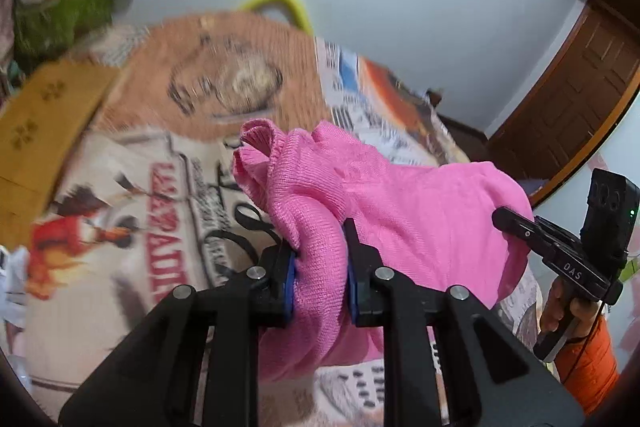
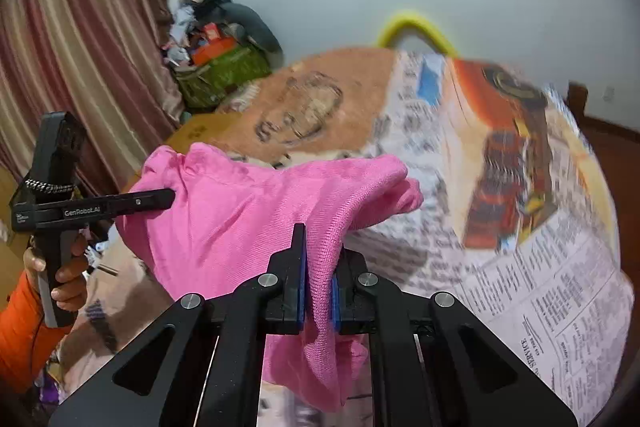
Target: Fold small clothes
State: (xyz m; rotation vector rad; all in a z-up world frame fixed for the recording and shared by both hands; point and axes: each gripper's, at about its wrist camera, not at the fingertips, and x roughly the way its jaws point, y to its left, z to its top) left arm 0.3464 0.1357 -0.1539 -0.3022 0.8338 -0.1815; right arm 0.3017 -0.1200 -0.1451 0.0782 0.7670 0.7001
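A small pink knit garment [image 1: 400, 211] hangs in the air between both grippers, above a bed covered with a printed sheet [image 1: 120, 195]. My left gripper [image 1: 320, 247] is shut on one bunched edge of it. My right gripper [image 2: 320, 259] is shut on the opposite edge of the same garment [image 2: 240, 211]. The right gripper also shows in the left wrist view [image 1: 504, 219], pinching the cloth at the far right. The left gripper shows in the right wrist view [image 2: 168, 197], at the cloth's left side. The cloth sags between them, loose and unfolded.
The bed's printed sheet [image 2: 540, 267] fills the space below. A pile of clothes and bags [image 2: 224, 51] sits in the far corner by a striped curtain [image 2: 80, 39]. A wooden door [image 1: 580, 99] stands at the right. A yellow curved tube [image 2: 416, 27] lies behind the bed.
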